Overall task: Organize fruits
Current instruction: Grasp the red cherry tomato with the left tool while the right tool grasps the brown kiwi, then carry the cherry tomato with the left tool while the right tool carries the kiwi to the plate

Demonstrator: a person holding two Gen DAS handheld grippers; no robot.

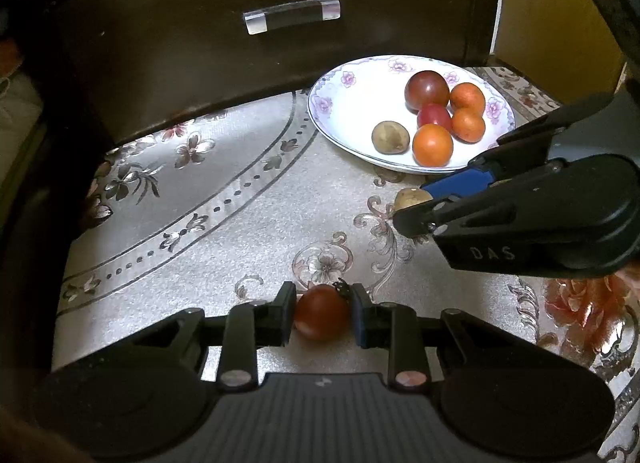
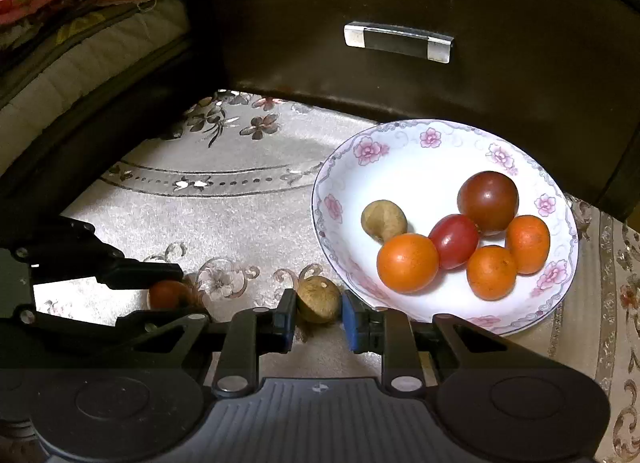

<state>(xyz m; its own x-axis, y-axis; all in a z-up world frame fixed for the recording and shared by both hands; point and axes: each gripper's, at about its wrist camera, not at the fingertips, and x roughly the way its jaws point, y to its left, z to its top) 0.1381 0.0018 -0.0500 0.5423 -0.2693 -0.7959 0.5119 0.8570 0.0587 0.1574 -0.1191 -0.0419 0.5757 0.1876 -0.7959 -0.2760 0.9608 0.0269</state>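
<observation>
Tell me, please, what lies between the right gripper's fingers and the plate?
Only bare tablecloth: in the right wrist view, the brown fruit sits between the right gripper fingers, beside the plate.

A floral silver-grey tablecloth covers the surface. On it, at two o'clock in the right wrist view, sits a white flowered plate (rim pattern pink); a brown fruit and a dark red tomato lie directly on the cloth.
</observation>
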